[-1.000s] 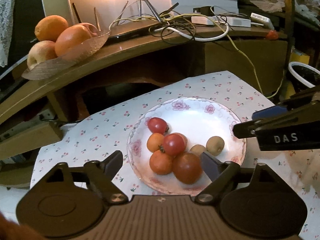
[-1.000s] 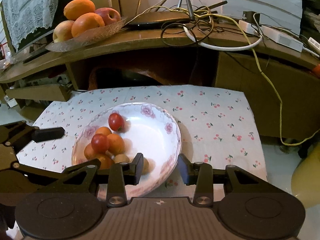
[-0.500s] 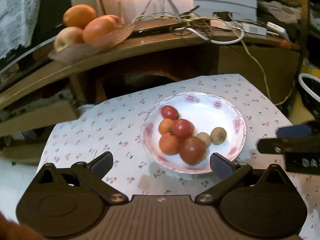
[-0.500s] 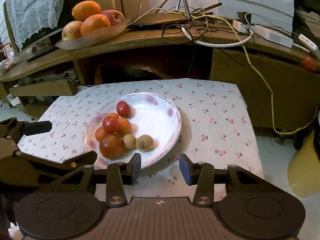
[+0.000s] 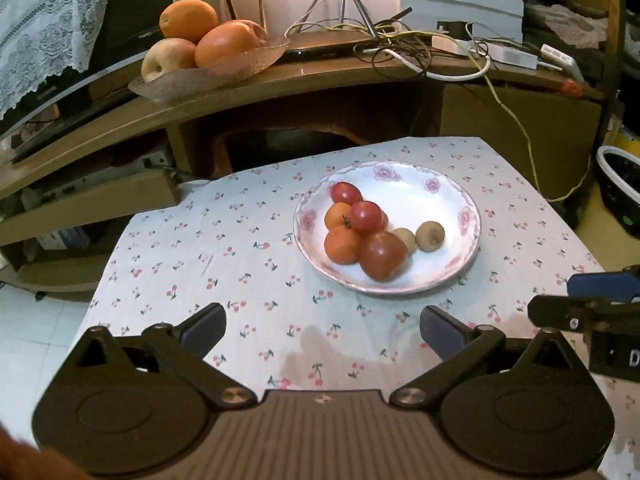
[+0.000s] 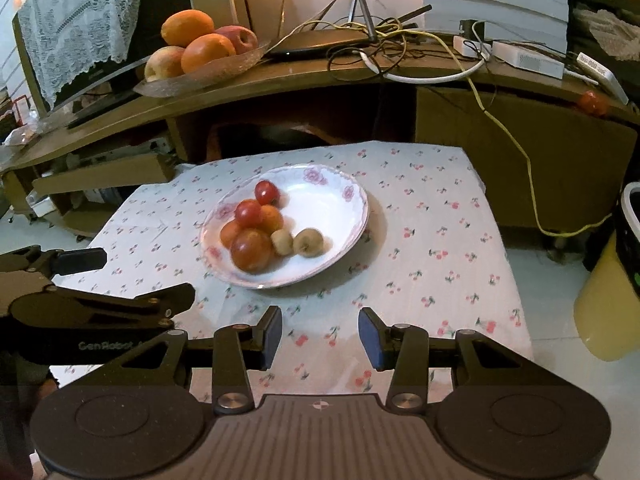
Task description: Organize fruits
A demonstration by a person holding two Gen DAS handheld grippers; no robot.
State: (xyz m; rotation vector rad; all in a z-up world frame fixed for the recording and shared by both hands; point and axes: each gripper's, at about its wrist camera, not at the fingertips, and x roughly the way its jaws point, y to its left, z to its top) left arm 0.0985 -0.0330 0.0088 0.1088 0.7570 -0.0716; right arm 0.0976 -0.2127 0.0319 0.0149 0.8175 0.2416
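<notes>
A white floral plate (image 5: pixel 440 196) (image 6: pixel 332 196) sits on a cherry-print cloth (image 5: pixel 240 256) (image 6: pixel 432 248). It holds several red tomatoes (image 5: pixel 382 255) (image 6: pixel 252 250), small oranges (image 5: pixel 342 245) (image 6: pixel 271 218) and two brown kiwis (image 5: pixel 430 236) (image 6: pixel 308 242). My left gripper (image 5: pixel 322 330) is open and empty, held back from the plate's near edge. My right gripper (image 6: pixel 320 334) is open and empty, also short of the plate. Each gripper shows at the edge of the other's view.
A glass dish (image 5: pixel 224 70) (image 6: pixel 208 72) with oranges and apples stands on the curved wooden shelf (image 5: pixel 320 80) behind the table. Tangled cables and a router (image 6: pixel 380 46) lie on the shelf. A yellow bin (image 6: pixel 608 300) stands right of the table.
Both grippers have drawn back and up from the plate, which now looks smaller and farther. Both stay open and empty. The fruits have not moved.
</notes>
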